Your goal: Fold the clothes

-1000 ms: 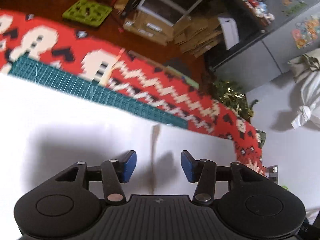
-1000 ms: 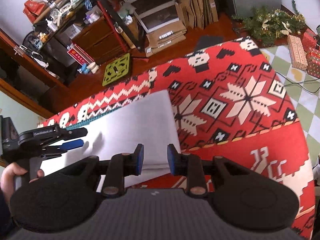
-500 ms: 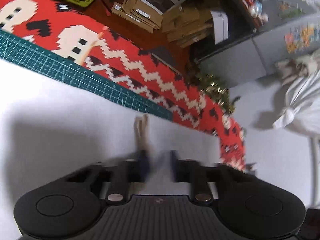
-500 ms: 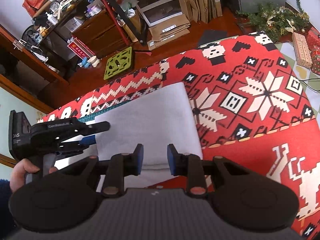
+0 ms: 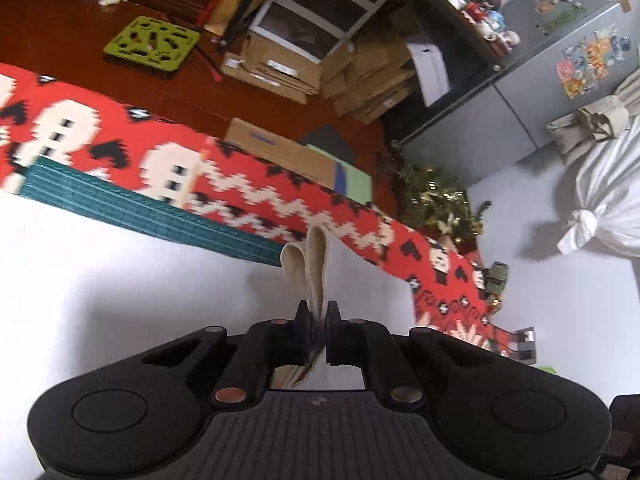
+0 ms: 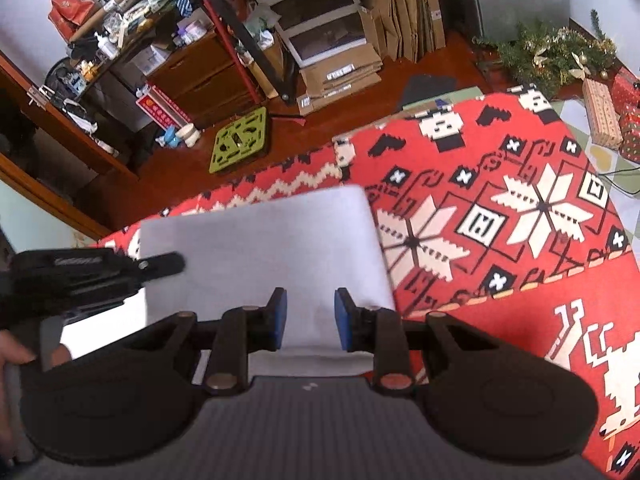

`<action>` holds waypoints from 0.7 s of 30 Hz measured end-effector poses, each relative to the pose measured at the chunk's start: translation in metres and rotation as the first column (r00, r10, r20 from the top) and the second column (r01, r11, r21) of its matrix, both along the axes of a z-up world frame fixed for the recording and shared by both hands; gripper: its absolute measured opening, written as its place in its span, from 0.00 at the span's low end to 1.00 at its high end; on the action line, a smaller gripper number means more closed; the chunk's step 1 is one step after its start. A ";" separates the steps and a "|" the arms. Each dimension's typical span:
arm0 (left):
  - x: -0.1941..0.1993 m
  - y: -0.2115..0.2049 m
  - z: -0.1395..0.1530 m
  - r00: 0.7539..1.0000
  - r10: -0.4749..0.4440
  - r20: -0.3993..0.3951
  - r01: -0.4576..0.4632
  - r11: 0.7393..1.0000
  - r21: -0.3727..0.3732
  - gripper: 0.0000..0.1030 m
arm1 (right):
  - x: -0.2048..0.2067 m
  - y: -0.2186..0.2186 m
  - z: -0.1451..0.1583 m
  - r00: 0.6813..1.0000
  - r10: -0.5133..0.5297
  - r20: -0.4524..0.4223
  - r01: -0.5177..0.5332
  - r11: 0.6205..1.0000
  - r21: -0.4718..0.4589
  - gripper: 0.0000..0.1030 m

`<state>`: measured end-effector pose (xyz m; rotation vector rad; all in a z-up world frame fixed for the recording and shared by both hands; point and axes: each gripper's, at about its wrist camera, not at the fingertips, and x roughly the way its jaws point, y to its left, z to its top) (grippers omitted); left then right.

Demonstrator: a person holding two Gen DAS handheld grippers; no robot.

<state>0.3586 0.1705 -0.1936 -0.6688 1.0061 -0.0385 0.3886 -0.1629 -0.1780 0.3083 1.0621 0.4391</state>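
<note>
Left gripper [image 5: 318,322] pinching white garment [image 5: 160,280] fold (lifted off table); right gripper [image 6: 310,322] part-open, empty.

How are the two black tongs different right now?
The left tongs are pinched shut on a raised fold of the white cloth, while the right tongs stand open with nothing between them. The left tongs' blue pads are hidden against the fabric; the right tongs' pads show plainly. Both are black, point downward, and sit over the same white cloth.
</note>
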 end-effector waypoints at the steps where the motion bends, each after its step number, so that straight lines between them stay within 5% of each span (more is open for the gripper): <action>1: -0.002 0.006 -0.002 1.000 0.002 -0.009 -0.002 1.000 0.012 0.06 | 0.000 0.002 0.001 1.000 -0.004 0.005 0.004 1.000 0.002 0.28; 10: -0.008 0.048 -0.064 0.991 0.059 -0.122 -0.068 0.995 -0.075 0.10 | 0.014 0.027 -0.019 0.999 -0.017 0.034 0.017 1.000 -0.017 0.28; 13: -0.010 0.054 -0.067 0.991 0.079 -0.105 -0.088 0.992 -0.091 0.12 | 0.021 0.036 -0.032 0.999 -0.012 0.031 0.013 0.998 -0.056 0.26; 16: -0.012 0.061 -0.066 0.991 0.111 -0.071 -0.118 0.988 -0.104 0.11 | 0.026 0.042 -0.047 1.000 0.003 0.023 0.000 0.993 -0.117 0.14; 21: -0.012 0.058 -0.051 0.997 0.079 0.018 -0.077 0.995 -0.055 0.05 | 0.033 0.044 -0.052 1.000 -0.002 0.029 0.005 0.993 -0.120 0.14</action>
